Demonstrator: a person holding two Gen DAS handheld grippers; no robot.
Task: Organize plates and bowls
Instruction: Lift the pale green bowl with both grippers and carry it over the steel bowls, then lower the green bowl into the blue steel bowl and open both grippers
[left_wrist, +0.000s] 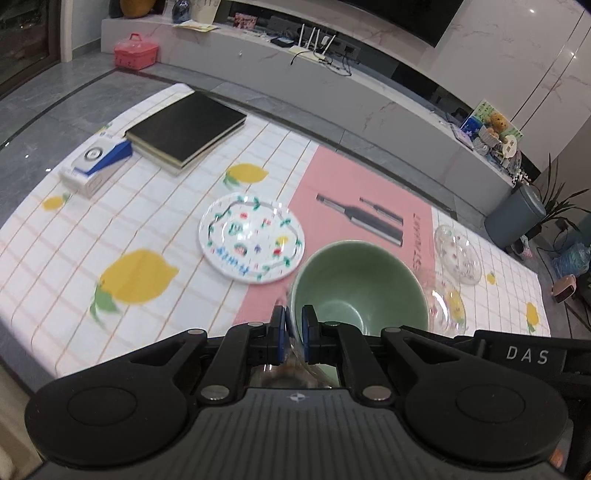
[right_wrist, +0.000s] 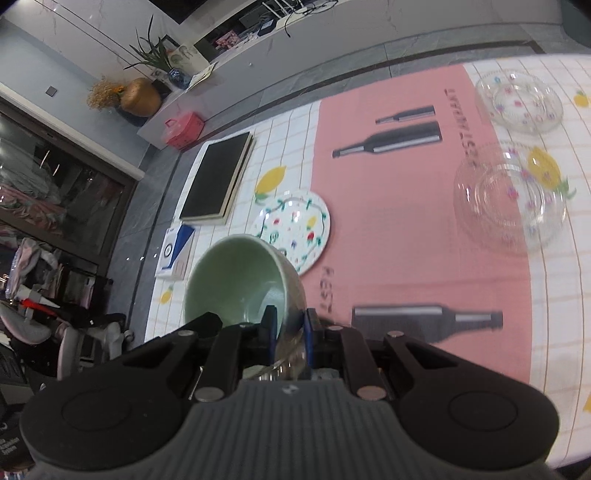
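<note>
The left gripper (left_wrist: 294, 325) is clamped on the near rim of a pale green ceramic bowl (left_wrist: 360, 280), one blue pad outside the wall and one inside, so the bowl sits straight ahead of the fingers with its mouth open toward the camera and its body held above the table. In the right wrist view, the right gripper (right_wrist: 290, 325) likewise pinches the rim of the green bowl (right_wrist: 240, 277), whose cup extends ahead and to the left of the fingers; something clear and glassy shows just under the pads in both views, but what it is cannot be told. Beyond the bowl, lying flat on the white grid tablecloth with yellow lemons (left_wrist: 147, 229), is a round white plate painted with small fruits and green vines (left_wrist: 251, 238), close beside the bowl's far left edge in the picture but apart from it. A pink printed mat showing dark bottles (right_wrist: 388, 206) lies on the cloth under the bowl. Two clear glass dishes with small floral dots (right_wrist: 511, 201) (right_wrist: 519, 101) rest to the right, well apart from both grippers. A black hardcover book (left_wrist: 186, 127) and a small blue and white box (left_wrist: 96, 166) lie at the far left.
</note>
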